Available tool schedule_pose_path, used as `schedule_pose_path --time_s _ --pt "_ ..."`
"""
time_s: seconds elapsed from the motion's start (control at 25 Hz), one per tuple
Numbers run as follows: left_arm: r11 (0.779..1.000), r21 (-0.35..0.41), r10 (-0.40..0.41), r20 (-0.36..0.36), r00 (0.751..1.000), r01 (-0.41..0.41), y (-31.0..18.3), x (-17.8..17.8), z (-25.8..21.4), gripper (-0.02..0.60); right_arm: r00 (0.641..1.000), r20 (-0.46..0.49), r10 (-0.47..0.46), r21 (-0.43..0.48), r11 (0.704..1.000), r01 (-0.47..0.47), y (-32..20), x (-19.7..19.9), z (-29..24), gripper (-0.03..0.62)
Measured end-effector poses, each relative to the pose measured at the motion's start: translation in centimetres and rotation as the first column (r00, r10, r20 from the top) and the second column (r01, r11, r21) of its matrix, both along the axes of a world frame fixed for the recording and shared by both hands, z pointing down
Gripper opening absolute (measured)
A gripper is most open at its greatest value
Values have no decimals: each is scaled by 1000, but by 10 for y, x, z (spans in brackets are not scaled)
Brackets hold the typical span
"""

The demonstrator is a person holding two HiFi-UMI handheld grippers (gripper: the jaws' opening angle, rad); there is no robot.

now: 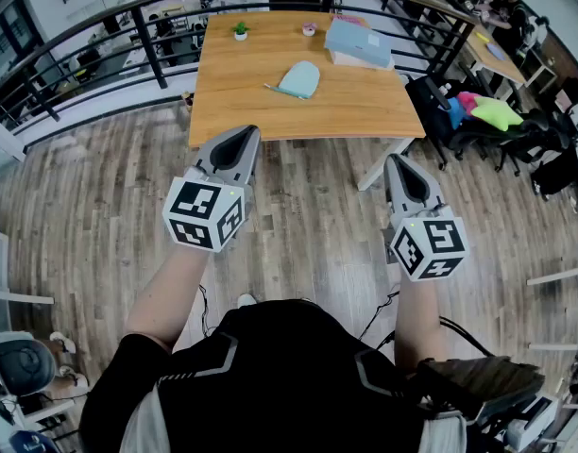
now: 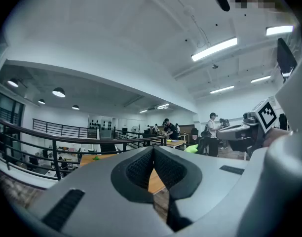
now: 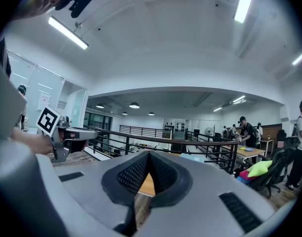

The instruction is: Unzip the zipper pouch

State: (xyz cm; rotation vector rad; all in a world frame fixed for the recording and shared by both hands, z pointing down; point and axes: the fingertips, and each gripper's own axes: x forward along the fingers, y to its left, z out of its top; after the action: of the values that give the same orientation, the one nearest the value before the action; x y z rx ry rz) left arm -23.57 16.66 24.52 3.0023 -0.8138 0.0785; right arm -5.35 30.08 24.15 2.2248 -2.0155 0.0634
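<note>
The left gripper point(image 1: 244, 138) is held above the wood floor point(image 1: 308, 206), in front of the person and well apart from the table point(image 1: 232, 97). In the left gripper view its two fingers point(image 2: 141, 169) are pressed together at the tips. Only a small gap is left lower down, and nothing is held in it.

A dark railing point(image 1: 147, 36) runs around the far sides of the table. On the table, a small green plant point(image 1: 240, 30) stands near the far edge. The pouch point(image 1: 299, 78), pale blue-green, lies flat near the middle of the table, and neither gripper touches it. A thin strip sticks out from its left side. To the right of it, near the far right corner, lies a flat light-blue box point(image 1: 358, 42).

The right gripper point(image 1: 399, 162) is also above the floor, just before the right front corner of the table. In the right gripper view its fingers point(image 3: 163, 174) meet at the tips too, and it holds nothing.

At the far right stand dark chairs point(image 1: 487, 130) with something bright green on them.
</note>
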Motion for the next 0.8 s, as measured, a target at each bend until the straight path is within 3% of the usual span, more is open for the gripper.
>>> schedule_pose_path --time_s 0.28,0.52,0.8 --pt "999 -35 -1 -14 1000 0 5 -6 1 29 1000 25 2 18 1000 -3 5 0 1 8" --pt "999 10 -37 31 999 37 3 -6 7 29 998 57 0 25 1000 -1 0 4 6 9" --pt "999 -2 -46 3 999 46 3 -12 7 31 999 47 -6 32 999 5 -1 5 5 11"
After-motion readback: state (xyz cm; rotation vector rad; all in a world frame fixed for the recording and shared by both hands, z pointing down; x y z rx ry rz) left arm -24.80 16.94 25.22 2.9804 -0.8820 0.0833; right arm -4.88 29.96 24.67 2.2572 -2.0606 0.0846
